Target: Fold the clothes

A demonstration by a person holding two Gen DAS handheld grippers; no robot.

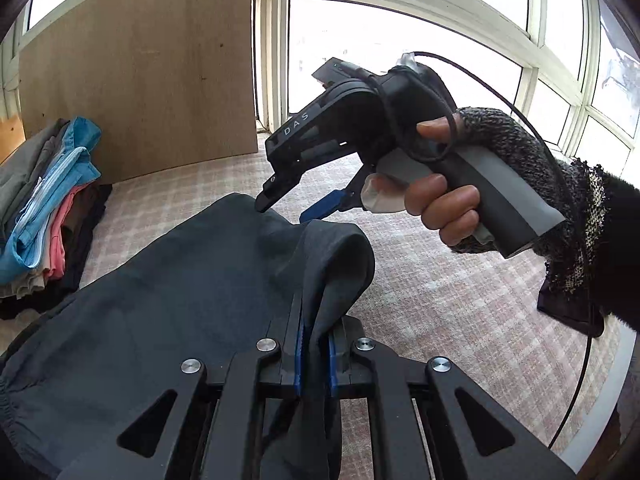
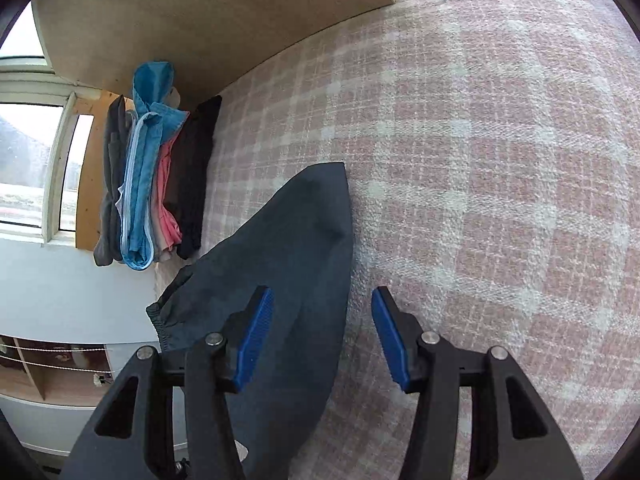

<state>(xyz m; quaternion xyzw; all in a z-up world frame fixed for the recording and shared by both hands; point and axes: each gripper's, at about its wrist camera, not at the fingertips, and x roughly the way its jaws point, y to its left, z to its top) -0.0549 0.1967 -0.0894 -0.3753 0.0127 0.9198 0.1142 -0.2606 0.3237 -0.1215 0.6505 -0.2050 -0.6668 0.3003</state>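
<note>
A dark grey garment (image 1: 168, 304) lies partly spread on a pink and white checked surface (image 1: 460, 312). My left gripper (image 1: 315, 354) is shut on a raised fold of the garment, which drapes between its blue pads. In the left wrist view the right gripper (image 1: 296, 208), held by a hand in a grey knit glove (image 1: 516, 160), hovers open just above the garment's far edge. In the right wrist view the right gripper (image 2: 322, 320) is open above the dark grey garment (image 2: 288, 248), one blue pad over the cloth and the other over the checked surface (image 2: 500, 160).
A stack of folded clothes (image 1: 44, 208), blue, pink, grey and black, sits at the left by a brown board (image 1: 140, 68); the same stack of folded clothes (image 2: 152, 176) shows in the right wrist view. Windows (image 1: 400, 40) stand behind. A black cable (image 1: 576, 240) hangs from the right gripper.
</note>
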